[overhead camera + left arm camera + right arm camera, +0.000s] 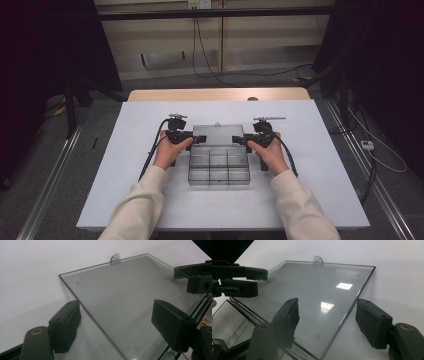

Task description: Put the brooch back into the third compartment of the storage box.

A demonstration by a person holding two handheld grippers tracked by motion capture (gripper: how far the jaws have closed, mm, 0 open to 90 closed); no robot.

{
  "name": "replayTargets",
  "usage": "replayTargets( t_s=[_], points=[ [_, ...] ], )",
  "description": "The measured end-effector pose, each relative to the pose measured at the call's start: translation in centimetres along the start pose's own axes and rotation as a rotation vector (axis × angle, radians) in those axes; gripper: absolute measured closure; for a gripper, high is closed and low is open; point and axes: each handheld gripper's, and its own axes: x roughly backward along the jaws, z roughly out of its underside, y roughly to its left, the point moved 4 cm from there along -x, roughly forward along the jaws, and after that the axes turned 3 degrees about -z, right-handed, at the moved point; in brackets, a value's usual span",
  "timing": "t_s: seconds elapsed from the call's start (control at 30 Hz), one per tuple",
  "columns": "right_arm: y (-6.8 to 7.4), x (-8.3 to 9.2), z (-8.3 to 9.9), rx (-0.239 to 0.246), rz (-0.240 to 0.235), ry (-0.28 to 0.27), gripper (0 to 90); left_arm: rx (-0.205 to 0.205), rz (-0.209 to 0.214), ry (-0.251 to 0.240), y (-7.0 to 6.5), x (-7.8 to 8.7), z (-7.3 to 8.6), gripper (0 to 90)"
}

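- Clear compartment box [219, 167] mid-table, its lid [216, 133] flipped open and lying back flat.
- Left gripper [116, 323] and right gripper [328, 321] each straddle a lid side edge, jaws apart, no pinch yet.
- Next: probably clamp both edges, swing lid evenly.

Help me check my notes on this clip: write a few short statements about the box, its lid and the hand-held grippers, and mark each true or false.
1. The clear box has its lid swung open. True.
2. The lid has a small tab on its far edge. True.
3. The left hand-held gripper is clamped on the lid. False: its jaws straddle the lid's side edge, with gaps.
4. The right hand-held gripper holds a cup. False: it straddles the lid's other edge.
5. The box sits on bare wood. False: on a white table.
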Motion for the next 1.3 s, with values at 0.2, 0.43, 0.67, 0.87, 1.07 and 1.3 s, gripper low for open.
replayTargets(
  t_s=[0.2,0.43,0.67,0.87,1.07,1.3],
  points=[
    [0.11,0.07,0.02,-0.01,0.003,0.005,36.1,0.03,0.008,0.005,0.04,-0.05,0.07,23.5],
    [0.05,0.1,0.07,-0.041,-0.008,0.012,36.2,0.025,-0.002,0.011,-0.07,0.03,0.05,23.5],
    [0.18,0.28,0.1,-0.049,-0.011,0.022,36.5,0.042,-0.005,0.013,-0.2,0.08,0.07,23.9],
    [0.11,0.13,0.28,-0.1,-0.051,0.031,36.2,0.056,0.007,0.02,-0.15,0.07,0.11,23.9],
    [0.17,0.02,0.3,-0.098,-0.069,0.031,36.1,0.047,0.006,0.016,-0.15,0.1,0.07,23.8],
    [0.33,0.38,0.26,-0.054,-0.06,0.019,37.0,0.036,0.005,0.002,-0.3,0.24,-0.06,24.6]
  ],
)
